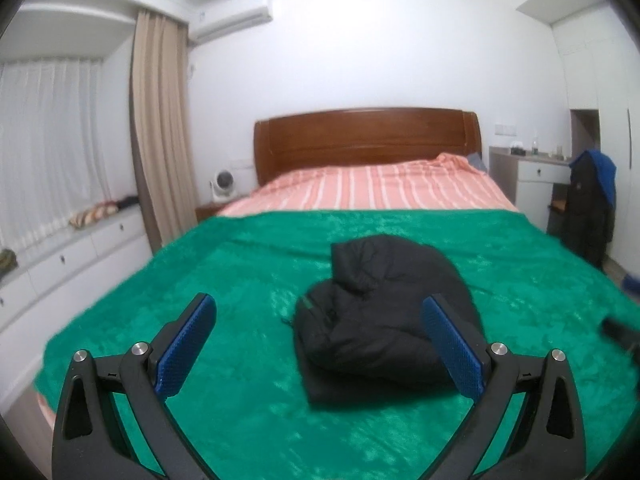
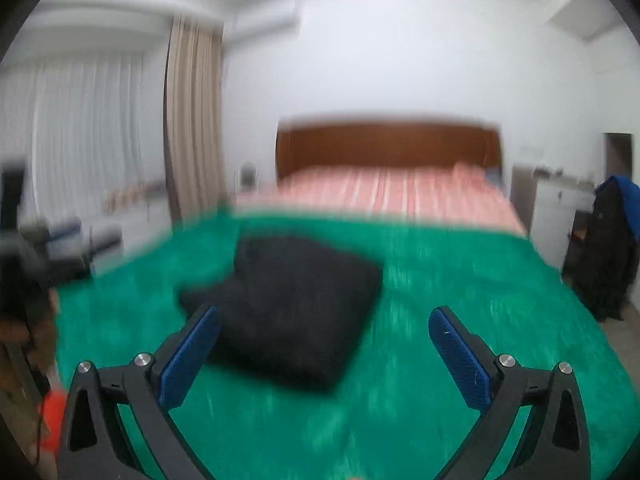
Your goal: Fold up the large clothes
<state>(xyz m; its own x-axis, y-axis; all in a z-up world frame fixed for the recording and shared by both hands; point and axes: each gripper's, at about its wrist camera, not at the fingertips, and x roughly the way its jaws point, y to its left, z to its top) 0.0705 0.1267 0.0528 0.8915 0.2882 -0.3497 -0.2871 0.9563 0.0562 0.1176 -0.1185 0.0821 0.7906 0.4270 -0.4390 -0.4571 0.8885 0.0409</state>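
Note:
A black puffy jacket (image 1: 380, 316) lies folded into a compact bundle on the green blanket (image 1: 240, 280) on the bed. It also shows in the right wrist view (image 2: 288, 304), blurred. My left gripper (image 1: 320, 340) is open and empty, held above the blanket just in front of the jacket, with its right pad (image 1: 452, 344) over the jacket's near right side. My right gripper (image 2: 324, 348) is open and empty, to the right of the jacket and above the blanket. Its left pad (image 2: 188, 356) overlaps the jacket's near left edge.
The bed has a pink striped sheet (image 1: 380, 192) and a wooden headboard (image 1: 368, 136). White drawers (image 1: 72, 264) run under the window at left. A dark coat with a blue hood (image 1: 592, 208) hangs by a white desk (image 1: 536, 172) at right.

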